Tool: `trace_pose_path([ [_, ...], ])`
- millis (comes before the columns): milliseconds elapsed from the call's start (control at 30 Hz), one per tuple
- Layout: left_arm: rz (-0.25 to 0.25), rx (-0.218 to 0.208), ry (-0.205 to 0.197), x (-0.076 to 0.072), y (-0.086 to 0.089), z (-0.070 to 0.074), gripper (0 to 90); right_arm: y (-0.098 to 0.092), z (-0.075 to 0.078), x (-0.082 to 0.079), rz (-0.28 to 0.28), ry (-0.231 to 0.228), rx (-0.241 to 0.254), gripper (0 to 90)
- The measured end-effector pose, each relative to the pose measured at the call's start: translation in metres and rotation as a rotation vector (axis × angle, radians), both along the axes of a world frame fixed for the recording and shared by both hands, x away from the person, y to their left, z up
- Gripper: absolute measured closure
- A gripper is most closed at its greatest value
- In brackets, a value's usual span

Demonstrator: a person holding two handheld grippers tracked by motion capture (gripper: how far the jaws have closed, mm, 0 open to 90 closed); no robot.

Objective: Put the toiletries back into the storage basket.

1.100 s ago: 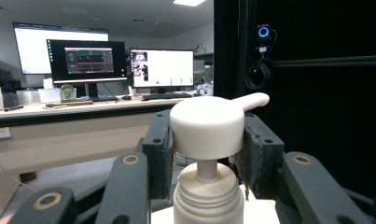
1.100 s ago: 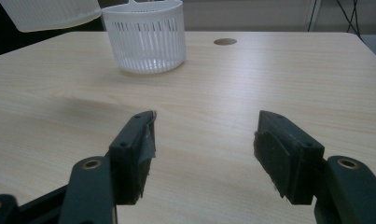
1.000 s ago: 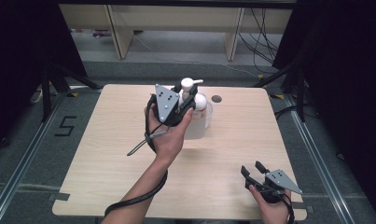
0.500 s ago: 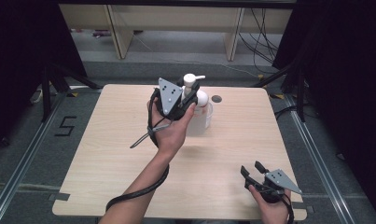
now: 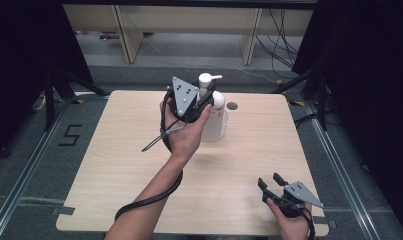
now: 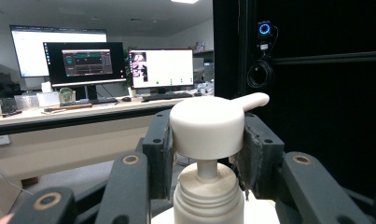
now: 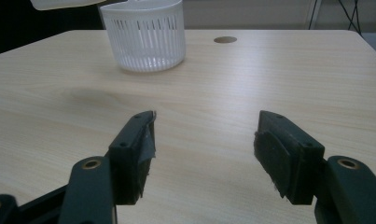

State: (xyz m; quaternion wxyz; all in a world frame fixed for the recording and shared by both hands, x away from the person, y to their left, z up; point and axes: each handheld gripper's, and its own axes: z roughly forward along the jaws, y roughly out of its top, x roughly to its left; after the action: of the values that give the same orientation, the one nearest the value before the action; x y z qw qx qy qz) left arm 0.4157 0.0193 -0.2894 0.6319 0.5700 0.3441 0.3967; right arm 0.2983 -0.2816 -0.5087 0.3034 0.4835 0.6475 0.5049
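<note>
A white pump bottle [image 5: 217, 100] hangs upright just over a white slotted cup [image 5: 214, 129] that stands on the wooden table [image 5: 119, 150], far of centre. My left gripper [image 5: 203, 96] is held level and shut on the bottle's pump head [image 6: 206, 125], one pad on each side. In the right gripper view the bottle's base [image 7: 78, 3] shows above the cup's rim [image 7: 146, 35]. My right gripper [image 5: 270, 182] rests near the table's front right corner, jaws open with nothing between them [image 7: 204, 149].
A small round hole [image 5: 232, 106] lies in the tabletop just right of the cup. The left gripper's cable [image 5: 149, 200] trails over the table's front edge. Dark stands and floor cables surround the table. Monitors on a desk [image 6: 87, 63] stand far behind.
The left hand has risen slightly with the pump bottle, which now sits higher over the cup. The right gripper has stayed put.
</note>
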Motion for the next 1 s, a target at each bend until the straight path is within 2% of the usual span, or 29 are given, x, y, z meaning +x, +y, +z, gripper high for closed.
trace_pose_path([
  [67, -0.001, -0.001, -0.001, 0.002, 0.0, 0.001, 59.3, 0.0, 0.0, 0.0, 0.005, -0.001, -0.007, 38.3],
  [133, 0.0, -0.006, -0.002, 0.003, 0.0, 0.001, 59.3, -0.001, 0.001, -0.001, 0.002, 0.021, -0.021, 38.3],
  [233, -0.001, 0.0, -0.007, 0.005, -0.001, 0.002, 59.3, 0.0, 0.0, 0.0, -0.001, 0.0, -0.009, 38.3],
  [333, 0.0, 0.003, -0.007, 0.007, -0.002, 0.002, 59.2, -0.001, 0.0, 0.0, 0.001, -0.002, -0.014, 38.3],
  [533, -0.001, -0.002, -0.005, 0.012, -0.003, 0.003, 59.2, 0.0, 0.0, 0.001, 0.008, -0.002, -0.005, 38.3],
  [700, -0.007, -0.007, 0.004, 0.016, -0.004, 0.004, 59.2, 0.001, 0.0, -0.001, -0.003, 0.024, 0.009, 38.3],
  [933, -0.004, -0.007, 0.007, 0.024, -0.005, 0.004, 59.3, -0.001, 0.0, 0.0, -0.005, 0.004, -0.012, 38.3],
  [1000, -0.002, -0.006, 0.012, 0.026, -0.006, 0.003, 59.2, 0.0, 0.0, 0.0, -0.002, 0.01, 0.001, 38.3],
])
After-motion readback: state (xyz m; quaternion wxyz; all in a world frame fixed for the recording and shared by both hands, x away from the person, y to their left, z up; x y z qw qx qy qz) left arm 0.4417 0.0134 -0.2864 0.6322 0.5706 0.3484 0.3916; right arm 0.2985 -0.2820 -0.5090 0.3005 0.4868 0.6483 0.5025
